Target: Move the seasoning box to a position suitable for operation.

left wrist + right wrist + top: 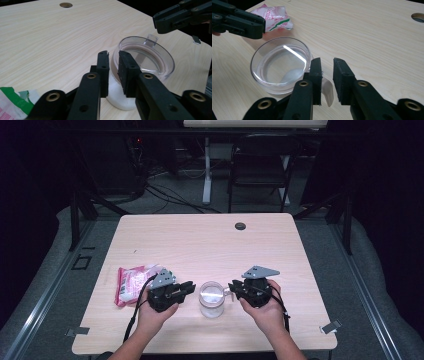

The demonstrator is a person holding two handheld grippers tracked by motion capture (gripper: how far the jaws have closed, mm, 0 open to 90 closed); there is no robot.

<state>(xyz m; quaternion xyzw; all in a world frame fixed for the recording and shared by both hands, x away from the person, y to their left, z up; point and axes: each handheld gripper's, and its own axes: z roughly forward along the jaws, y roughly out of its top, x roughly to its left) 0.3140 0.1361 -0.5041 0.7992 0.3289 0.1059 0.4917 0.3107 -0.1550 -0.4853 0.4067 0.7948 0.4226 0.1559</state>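
Observation:
A clear glass cup (211,299) with a little white powder at its bottom stands near the table's front edge, between my two grippers. My left gripper (191,288) reaches it from the left. In the left gripper view its jaws (113,53) stand close together, pinching the near wall of the cup (147,57) at the rim. My right gripper (232,287) comes in from the right. In the right gripper view its jaws (327,61) hold the cup's clear handle (328,93) between them, beside the cup (279,62).
A red, white and green packet (131,282) lies on the table behind the left hand. The light wooden table (210,240) has a cable hole (240,226) near its far edge. A dark chair (260,165) stands beyond the table.

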